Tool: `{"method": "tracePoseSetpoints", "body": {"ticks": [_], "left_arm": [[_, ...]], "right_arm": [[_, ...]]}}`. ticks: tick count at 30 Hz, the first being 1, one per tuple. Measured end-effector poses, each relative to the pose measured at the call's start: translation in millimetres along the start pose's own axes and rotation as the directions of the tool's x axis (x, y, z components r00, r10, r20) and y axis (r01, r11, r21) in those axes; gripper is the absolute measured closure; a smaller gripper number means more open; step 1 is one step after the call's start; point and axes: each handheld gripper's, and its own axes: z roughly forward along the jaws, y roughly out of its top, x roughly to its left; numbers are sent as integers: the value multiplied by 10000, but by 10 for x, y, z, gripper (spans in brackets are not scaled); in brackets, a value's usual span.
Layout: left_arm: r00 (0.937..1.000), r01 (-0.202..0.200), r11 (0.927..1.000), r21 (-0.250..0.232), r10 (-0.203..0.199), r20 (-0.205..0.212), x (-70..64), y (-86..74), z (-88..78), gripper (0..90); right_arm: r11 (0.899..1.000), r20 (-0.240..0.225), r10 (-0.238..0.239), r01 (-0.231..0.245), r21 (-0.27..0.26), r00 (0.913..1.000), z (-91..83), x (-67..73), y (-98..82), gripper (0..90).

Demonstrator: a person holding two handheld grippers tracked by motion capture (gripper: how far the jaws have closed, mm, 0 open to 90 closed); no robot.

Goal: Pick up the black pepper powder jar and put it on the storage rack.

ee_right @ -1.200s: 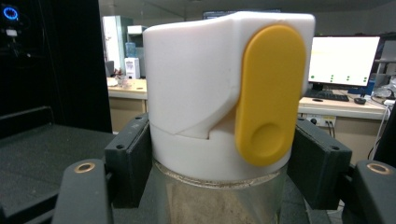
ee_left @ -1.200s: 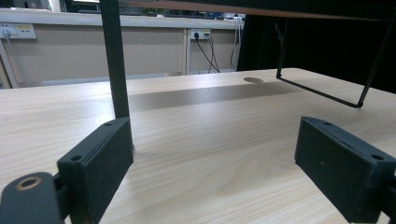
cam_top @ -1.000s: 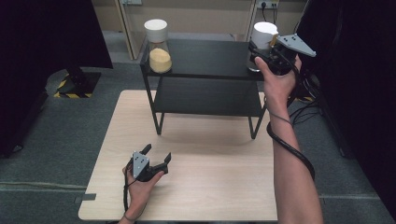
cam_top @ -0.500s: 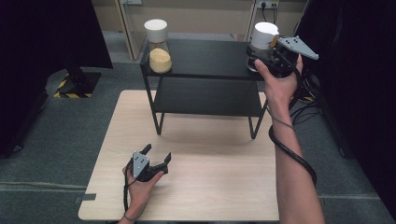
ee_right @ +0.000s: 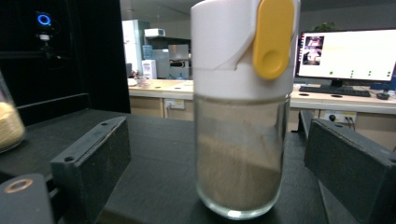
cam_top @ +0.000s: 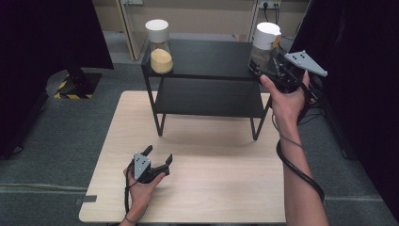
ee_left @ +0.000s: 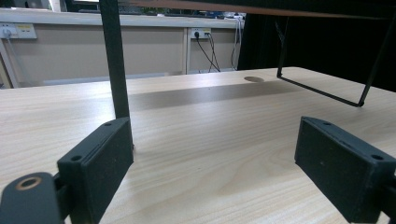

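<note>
Our right gripper point(ee_right: 215, 154) had its jaws wide, and they had just been opening. The jar point(ee_right: 240, 112) stood between them, but the pads did not touch it. The jar was clear glass with brown powder low inside, a white lid and a yellow tab. It stood upright on the right end of the black shelf point(cam_top: 207, 59). A second jar point(cam_top: 160, 46) with yellow grains stood on the shelf's left end, well apart. Our left gripper point(cam_top: 157, 157) lay low on the table point(cam_top: 226, 179) with its jaws wide and nothing between them, near a shelf leg point(ee_left: 114, 60).
</note>
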Motion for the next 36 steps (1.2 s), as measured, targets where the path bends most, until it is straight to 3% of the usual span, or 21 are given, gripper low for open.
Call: {"method": "tracePoseSetpoints", "body": {"ticks": [11, 20, 36], "left_arm": [[10000, 0, 10000, 16, 0, -13, -2, 3, 1, 109], [10000, 16, 10000, 19, -16, -21, -2, 3, 1, 109], [10000, 3, 10000, 12, -3, -24, -4, 2, 1, 109]], "right_arm": [[9997, -447, -211, 206, -113, 9988, -220, 61, -162, 74], [9995, -558, -295, 287, -158, 9980, -380, 122, -278, 73], [9997, -872, -239, 246, 70, 9959, -523, 146, -621, 73]]}}
